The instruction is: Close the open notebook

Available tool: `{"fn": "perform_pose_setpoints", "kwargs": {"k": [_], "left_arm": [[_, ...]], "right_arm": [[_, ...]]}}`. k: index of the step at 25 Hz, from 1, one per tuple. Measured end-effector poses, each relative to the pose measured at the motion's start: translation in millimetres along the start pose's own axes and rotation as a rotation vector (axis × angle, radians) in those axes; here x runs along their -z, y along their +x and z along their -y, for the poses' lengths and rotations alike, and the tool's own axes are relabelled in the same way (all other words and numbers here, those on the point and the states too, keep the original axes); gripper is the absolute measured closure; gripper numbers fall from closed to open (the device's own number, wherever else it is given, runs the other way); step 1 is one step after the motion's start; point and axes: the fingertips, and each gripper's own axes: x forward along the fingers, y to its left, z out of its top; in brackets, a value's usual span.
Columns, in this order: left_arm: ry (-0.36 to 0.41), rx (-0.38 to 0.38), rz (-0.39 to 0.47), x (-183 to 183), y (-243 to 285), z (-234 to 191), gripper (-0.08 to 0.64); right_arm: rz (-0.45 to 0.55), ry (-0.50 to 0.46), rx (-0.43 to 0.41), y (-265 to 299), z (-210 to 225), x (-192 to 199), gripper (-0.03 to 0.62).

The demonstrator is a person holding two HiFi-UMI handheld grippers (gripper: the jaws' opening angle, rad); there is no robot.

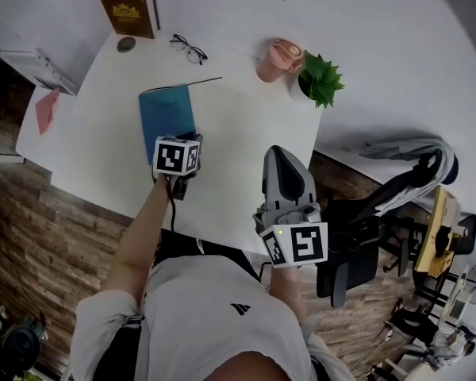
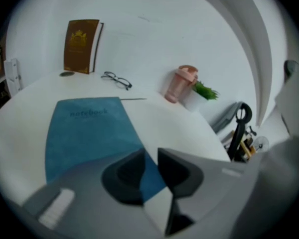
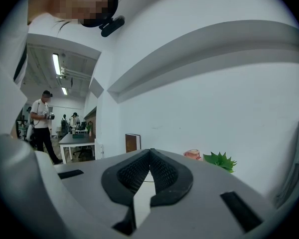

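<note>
The blue notebook [image 1: 168, 113] lies flat and closed on the white table [image 1: 246, 125], its cover with the word "notebook" [image 2: 89, 133] facing up. My left gripper [image 1: 177, 153] hovers over the notebook's near right corner. Its jaws [image 2: 150, 156] stand a little apart, and the blue cover shows through the gap with neither pad pressing on it. My right gripper [image 1: 281, 155] is held over the table's near right edge, away from the notebook. It points level toward the wall, and its pads [image 3: 150, 154] meet at the tip with nothing between them.
A brown book [image 1: 128, 11] stands against the wall at the back. Near it are a small dark disc [image 1: 126, 44] and glasses [image 1: 189, 48]. A pink cup [image 1: 279, 59] and a potted plant [image 1: 320, 78] stand at the far right corner. A chair [image 1: 381, 213] is right of the table.
</note>
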Motion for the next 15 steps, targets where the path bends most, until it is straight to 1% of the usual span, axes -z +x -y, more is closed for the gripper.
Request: {"fn": "perform_pose_setpoints", "kwargs": {"k": [3,5,7,9,10,15], "left_arm": [[-0.017,-0.035,-0.001,0.7,0.4,-7.0,0.531],[-0.015,-0.060,-0.005,0.0,-0.7,-10.7,0.551],[0.026,-0.083,-0.015,-1.2,-1.2,-11.0,0.551],[0.085,-0.088,-0.017,0.1,0.7,-8.4,0.551],[0.101,-0.086,-0.011,1.1,0.9,-7.2,0.551],[0.090,-0.073,0.031,0.8,-9.0,-4.3,0.552]], "right_arm": [[-0.001,0.000,0.007,-2.2,2.0,-0.3,0.598],[-0.001,0.000,0.014,-4.0,3.5,-0.1,0.598],[0.002,-0.001,0.017,-5.3,4.2,-0.2,0.598],[0.005,-0.002,0.016,-6.7,3.5,-1.1,0.598],[0.006,-0.004,0.014,-7.5,2.5,-1.8,0.598],[0.017,-0.010,-0.004,-7.9,-4.9,-6.4,0.598]]}}
